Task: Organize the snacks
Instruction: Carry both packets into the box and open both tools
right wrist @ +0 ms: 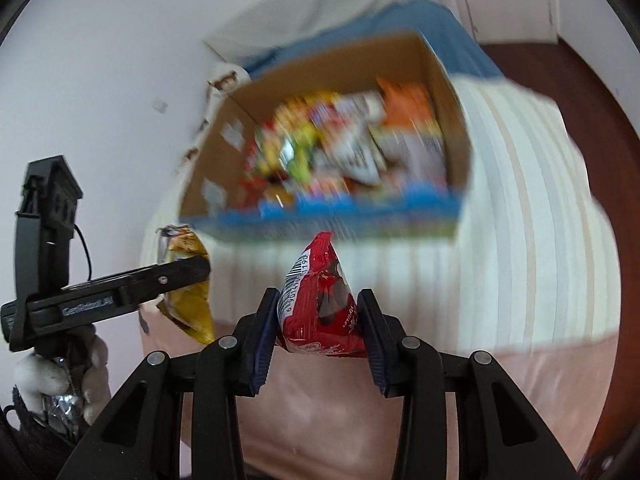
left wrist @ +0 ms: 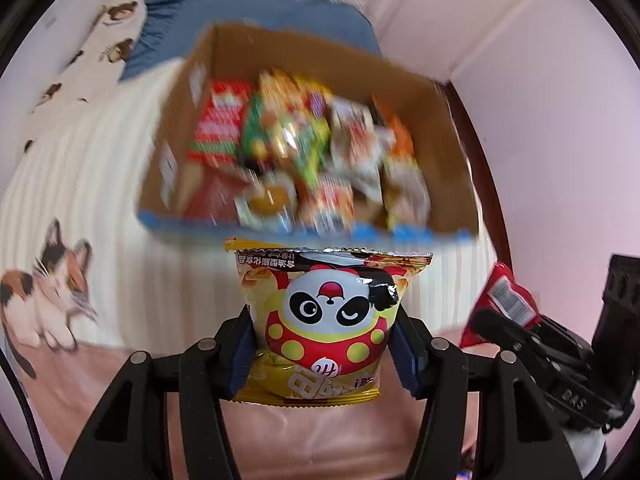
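Note:
My left gripper (left wrist: 322,344) is shut on a yellow snack bag with a panda face (left wrist: 326,320) and holds it in the air just short of the cardboard box (left wrist: 448,152). My right gripper (right wrist: 318,320) is shut on a red snack packet (right wrist: 320,304), also held in front of the box (right wrist: 444,76). The box is blurred and holds several colourful snack packs (left wrist: 296,140). The red packet (left wrist: 504,296) shows at the right of the left wrist view. The yellow bag (right wrist: 188,280) and left gripper show at the left of the right wrist view.
The box stands on a bed with a white ribbed blanket (left wrist: 92,168), a pink sheet (right wrist: 328,416) and a blue cover (left wrist: 256,12) behind. A calico cat print (left wrist: 48,288) lies at the left. A white wall (right wrist: 100,80) is left, a dark wooden floor (right wrist: 600,120) right.

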### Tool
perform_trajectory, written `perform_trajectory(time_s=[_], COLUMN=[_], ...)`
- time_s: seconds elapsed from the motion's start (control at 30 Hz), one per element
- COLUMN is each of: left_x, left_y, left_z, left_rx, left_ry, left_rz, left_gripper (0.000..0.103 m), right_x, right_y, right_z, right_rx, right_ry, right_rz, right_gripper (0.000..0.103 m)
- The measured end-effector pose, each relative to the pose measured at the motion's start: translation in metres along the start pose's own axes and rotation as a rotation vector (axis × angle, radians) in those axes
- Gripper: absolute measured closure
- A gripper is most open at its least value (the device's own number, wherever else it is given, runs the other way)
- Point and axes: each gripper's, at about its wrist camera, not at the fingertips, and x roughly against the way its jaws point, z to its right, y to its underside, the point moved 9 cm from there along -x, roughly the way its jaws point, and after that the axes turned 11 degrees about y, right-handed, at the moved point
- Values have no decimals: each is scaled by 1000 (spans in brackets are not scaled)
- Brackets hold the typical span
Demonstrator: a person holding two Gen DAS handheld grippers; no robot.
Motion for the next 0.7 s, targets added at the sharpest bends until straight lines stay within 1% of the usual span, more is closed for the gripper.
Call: perform_trajectory(time_s=[0.03,0.07,0.1,0.13,0.17,0.2,0.23,0.27,0.3,0.33,0.43,0.53,0.57,0.6,0.63,0.67,0.7], left_x=[0,6,5,-6,-6,-12,-19,-21,-31,-51,-67,-85,-93,-97,-96,-97,-97], left_y=[-2,-16,-26,-35,-50,-58,-69,-78,-87,-94,-113,-119,-120,-121,-121,-121,-121], left_z=[-11,-15,-30,-41,-49,-50,-58,-63,-69,-76,-87,-98,-103,-106,-106,-106,-106], left_rx=[2,11,19,30,41,44,44,44,46,46,39,50,65,78,81,77,67], left_ry=[-13,-30,-39,-44,-59,-73,-89,-105,-119,-128,-163,-202,-205,-199,-198,-198,-200], left_rz=[12,24,30,31,28,26,21,14,7,-1,-37,-97,-110,-116,-115,-109,-95], left_gripper=[48,48,48,48,48,48,48,48,48,48,47,47,47,46,46,36,23], right_x=[2,4,3,2,0,-1,-8,-12,-17,-25,-47,-67,-75,-82,-90,-94,-98], right_y=[-13,-27,-38,-49,-62,-72,-89,-98,-107,-117,-141,-147,-150,-149,-150,-149,-148], right_z=[-4,-8,-10,-12,-12,-9,-12,-11,-7,-7,5,17,22,25,33,37,41], right_rx=[16,28,36,42,47,49,50,56,62,59,55,60,51,53,44,33,25], right_ry=[4,8,11,16,19,20,27,39,52,61,90,114,128,141,163,173,178], right_rz=[15,31,40,48,51,49,49,49,45,40,6,-58,-76,-92,-116,-128,-136], right_gripper=[61,61,61,61,61,61,61,61,61,61,61,60,57,52,34,21,19])
